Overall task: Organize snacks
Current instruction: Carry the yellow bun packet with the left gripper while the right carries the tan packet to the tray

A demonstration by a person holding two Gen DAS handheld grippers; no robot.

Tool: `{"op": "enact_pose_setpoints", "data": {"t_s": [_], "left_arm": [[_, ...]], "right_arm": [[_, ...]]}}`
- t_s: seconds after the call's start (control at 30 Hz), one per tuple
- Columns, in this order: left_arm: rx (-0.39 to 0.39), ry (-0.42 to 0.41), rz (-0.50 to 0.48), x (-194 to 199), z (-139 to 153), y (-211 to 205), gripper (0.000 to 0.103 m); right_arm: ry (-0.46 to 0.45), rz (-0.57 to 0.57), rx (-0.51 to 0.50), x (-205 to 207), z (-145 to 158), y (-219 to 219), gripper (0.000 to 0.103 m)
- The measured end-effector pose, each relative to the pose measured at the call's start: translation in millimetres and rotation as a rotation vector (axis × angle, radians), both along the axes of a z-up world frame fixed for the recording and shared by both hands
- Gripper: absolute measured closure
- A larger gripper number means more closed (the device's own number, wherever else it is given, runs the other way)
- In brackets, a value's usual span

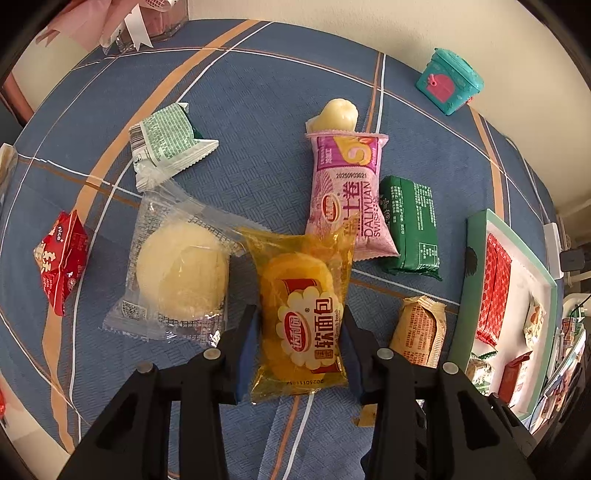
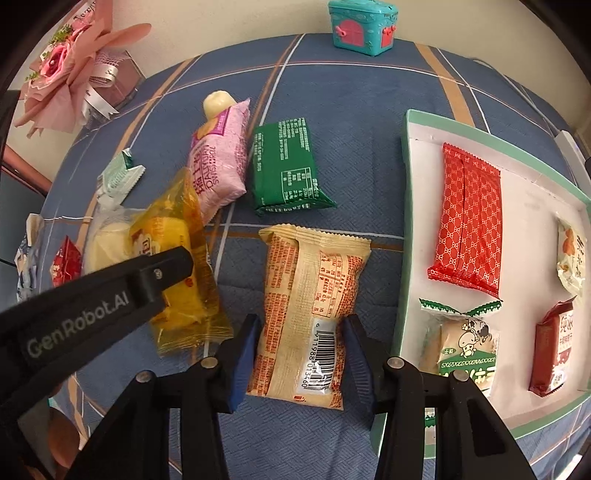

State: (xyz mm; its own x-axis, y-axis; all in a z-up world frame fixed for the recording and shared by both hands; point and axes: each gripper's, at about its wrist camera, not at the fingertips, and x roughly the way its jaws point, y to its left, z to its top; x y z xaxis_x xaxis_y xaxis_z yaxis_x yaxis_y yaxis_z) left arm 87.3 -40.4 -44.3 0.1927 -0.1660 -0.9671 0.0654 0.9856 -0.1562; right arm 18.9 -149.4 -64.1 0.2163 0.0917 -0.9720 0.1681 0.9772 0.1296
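Observation:
In the left wrist view my left gripper (image 1: 300,345) is shut on a clear yellow bread packet (image 1: 300,295), its pads pressing both sides. The packet also shows in the right wrist view (image 2: 177,258) with the left gripper's black finger across it. In the right wrist view my right gripper (image 2: 301,354) is shut on a beige snack packet (image 2: 310,306) with orange print and a barcode; it also shows in the left wrist view (image 1: 419,332). A white tray with a green rim (image 2: 406,221) lies right of it, holding several snacks.
On the blue checked cloth lie a pink Swiss-roll packet (image 1: 347,195), a dark green packet (image 1: 412,225), a clear bun packet (image 1: 177,273), a pale green wrapper (image 1: 166,144) and a red packet (image 1: 61,258). A teal toy box (image 2: 364,27) and pink flowers (image 2: 70,62) stand at the back.

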Motion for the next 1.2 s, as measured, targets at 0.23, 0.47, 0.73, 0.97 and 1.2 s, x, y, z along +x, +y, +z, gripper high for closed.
{"op": "enact_pose_setpoints", "data": {"t_s": [0.23,0.47,0.73,0.97,1.2], "left_arm": [[0.008,-0.011,0.002,-1,2,0,0.061],[-0.010,-0.076,0.017,-2,23,2,0.061],[-0.023,-0.163,0.024,-7,55,6,0.061],[-0.042,-0.193,-0.001,-14,67,-11,0.061],[-0.063,-0.192,-0.103,-24,70,-49,0.061]], "right_arm": [[0.004,-0.003,-0.010,7,-8,7,0.056],[-0.033,-0.011,0.024,0,4,-7,0.065],[-0.123,-0.024,0.031,-9,42,-23,0.065],[-0.149,-0.045,0.032,-16,59,-36,0.065],[-0.161,-0.149,0.009,-27,65,-80,0.065]]}}
